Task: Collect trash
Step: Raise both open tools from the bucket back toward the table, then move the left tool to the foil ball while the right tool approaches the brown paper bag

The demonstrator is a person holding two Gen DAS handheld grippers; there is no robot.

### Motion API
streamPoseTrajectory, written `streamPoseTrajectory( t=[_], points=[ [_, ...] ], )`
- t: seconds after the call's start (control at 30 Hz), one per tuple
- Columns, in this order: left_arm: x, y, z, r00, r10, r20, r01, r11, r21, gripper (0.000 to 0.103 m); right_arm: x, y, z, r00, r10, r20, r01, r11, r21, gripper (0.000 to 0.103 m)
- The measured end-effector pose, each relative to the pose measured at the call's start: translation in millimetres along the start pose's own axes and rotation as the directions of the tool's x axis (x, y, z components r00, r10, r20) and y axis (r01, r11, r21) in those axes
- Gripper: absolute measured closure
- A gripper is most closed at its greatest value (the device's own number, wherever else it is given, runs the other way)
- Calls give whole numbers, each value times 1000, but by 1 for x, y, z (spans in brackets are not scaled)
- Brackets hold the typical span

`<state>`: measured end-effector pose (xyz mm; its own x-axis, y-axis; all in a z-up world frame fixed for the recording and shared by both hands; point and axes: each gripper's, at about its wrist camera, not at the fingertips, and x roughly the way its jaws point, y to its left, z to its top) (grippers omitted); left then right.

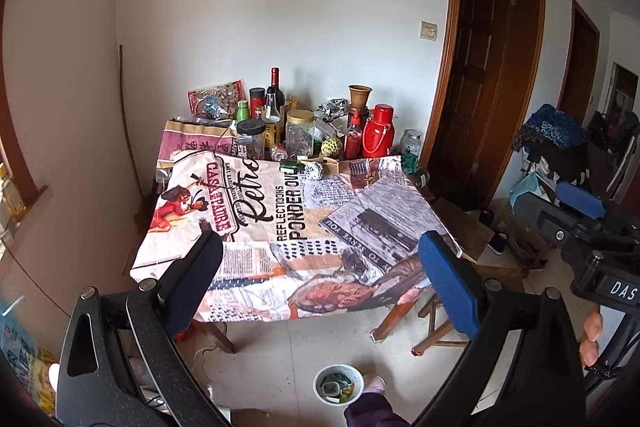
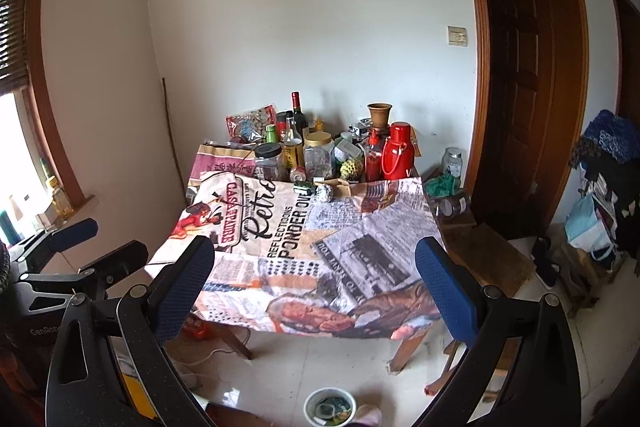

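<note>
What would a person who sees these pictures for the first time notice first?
The eye falls first on the printed tablecloth covering the table in the middle of the room. Next comes the crowd of bottles and jars along its far edge by the wall, above all the red thermos. On the floor in front stands a small white bowl holding scraps, between the open blue fingers of the right gripper.

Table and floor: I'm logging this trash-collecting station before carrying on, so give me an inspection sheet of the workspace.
Surface: table under a printed cloth, front part bare.
Job's things: white cup on the floor holding scraps; foil ball and small green can on the cloth.
Clutter: jars, bottles, red flask crowd the far edge.
Grippers: left gripper and right gripper open, empty.
Cables: white cord under the table.
Surroundings: white wall, wooden doors, window at left.
</note>
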<state>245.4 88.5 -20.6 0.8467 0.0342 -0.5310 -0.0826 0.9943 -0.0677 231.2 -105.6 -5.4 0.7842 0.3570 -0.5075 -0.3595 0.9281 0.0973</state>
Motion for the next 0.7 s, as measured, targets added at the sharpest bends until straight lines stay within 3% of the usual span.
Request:
streamPoseTrajectory(
  t=[0.37,0.5,0.7],
  points=[
    [96,-33,70,999,47,5,-47,999,-3,4,71,-58,61,999,31,11,-31,999,-26,3],
    [131,-45,93,997,73,6,-73,997,-28,4,104,-82,82,997,78,-12,-78,997,-24,3],
    [178,-56,113,995,100,-18,-101,994,-52,4,148,-107,99,995,86,-51,-88,995,-40,3]
  ],
)
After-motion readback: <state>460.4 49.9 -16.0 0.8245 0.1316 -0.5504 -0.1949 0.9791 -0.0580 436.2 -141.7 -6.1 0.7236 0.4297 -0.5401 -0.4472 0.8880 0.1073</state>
